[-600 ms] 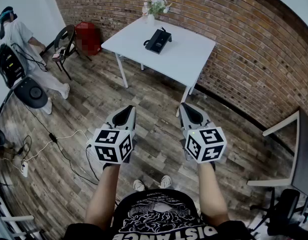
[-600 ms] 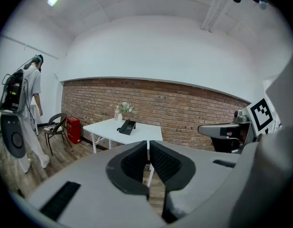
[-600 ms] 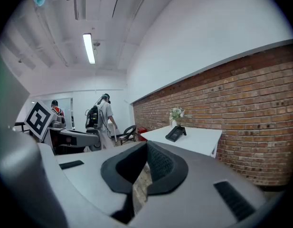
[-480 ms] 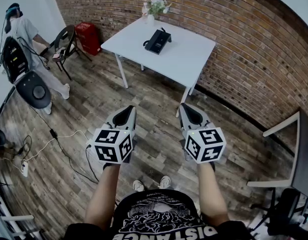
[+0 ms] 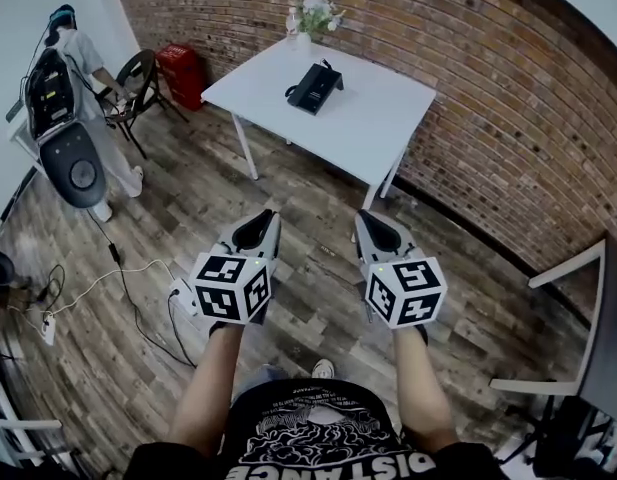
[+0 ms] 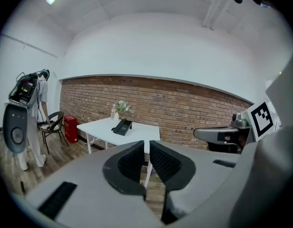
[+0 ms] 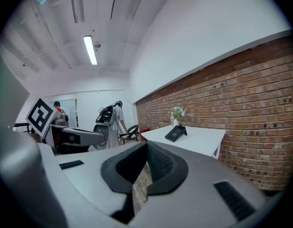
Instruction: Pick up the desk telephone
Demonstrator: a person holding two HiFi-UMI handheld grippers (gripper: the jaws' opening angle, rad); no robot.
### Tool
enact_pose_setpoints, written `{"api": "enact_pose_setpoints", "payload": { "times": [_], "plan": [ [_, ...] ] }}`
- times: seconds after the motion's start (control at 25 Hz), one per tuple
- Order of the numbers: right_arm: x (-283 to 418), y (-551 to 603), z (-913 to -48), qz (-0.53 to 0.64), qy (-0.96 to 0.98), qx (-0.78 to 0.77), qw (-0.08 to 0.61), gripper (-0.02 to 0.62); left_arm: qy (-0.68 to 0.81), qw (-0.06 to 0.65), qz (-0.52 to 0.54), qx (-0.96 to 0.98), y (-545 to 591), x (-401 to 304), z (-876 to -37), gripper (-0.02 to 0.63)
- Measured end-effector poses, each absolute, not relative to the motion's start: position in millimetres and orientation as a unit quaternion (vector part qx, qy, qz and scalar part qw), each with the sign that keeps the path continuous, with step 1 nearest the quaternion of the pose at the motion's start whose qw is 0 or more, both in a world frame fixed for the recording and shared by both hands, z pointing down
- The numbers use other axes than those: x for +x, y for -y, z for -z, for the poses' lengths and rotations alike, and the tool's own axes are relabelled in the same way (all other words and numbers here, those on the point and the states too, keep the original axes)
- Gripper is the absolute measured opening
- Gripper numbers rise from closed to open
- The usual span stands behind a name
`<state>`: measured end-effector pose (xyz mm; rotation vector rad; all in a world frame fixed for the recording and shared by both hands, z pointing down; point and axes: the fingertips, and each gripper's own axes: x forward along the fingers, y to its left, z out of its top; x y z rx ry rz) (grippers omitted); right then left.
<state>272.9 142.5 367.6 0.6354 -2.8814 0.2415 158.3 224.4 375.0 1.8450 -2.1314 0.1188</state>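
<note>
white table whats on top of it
The white table holds a black desk telephone towards its far side and a vase of flowers at the far corner by the brick wall. The tabletop under both is covered, so anything beneath them cannot be seen.

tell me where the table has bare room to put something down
The table is bare on its whole near half, from the phone to the edge nearest you, and along the side by the brick wall. It is crowded only at the far corner, around the flowers and phone.
</note>
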Motion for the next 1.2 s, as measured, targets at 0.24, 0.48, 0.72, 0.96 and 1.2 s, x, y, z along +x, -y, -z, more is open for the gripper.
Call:
{"api": "enact_pose_setpoints", "payload": {
  "times": [0.24,0.48,0.72,0.96,1.2],
  "plan": [
    [261.3,-119.7,-371.6,-0.085,0.972,0.199,0.090,0.003,0.749,0.166,-0.035,0.640,-202.2,149.9,-380.7,0.025],
    [234.9,-94.6,-375.0,-0.086,0.972,0.199,0.090,0.003,0.745,0.172,-0.032,0.644,-178.9,121.8,-388.1,0.062],
    [192.0,-60.1,-382.6,-0.085,0.968,0.215,0.093,0.031,0.731,0.177,-0.025,0.659,-140.3,73.0,-396.4,0.087],
    [133.9,-25.2,-387.1,-0.096,0.961,0.239,0.104,0.062,0.704,0.190,-0.026,0.683,-94.7,11.5,-400.5,0.104],
    [81.5,10.7,-389.7,-0.113,0.951,0.266,0.110,0.096,0.680,0.201,-0.026,0.705,-52.3,-50.1,-402.3,0.123]
  ]
}}
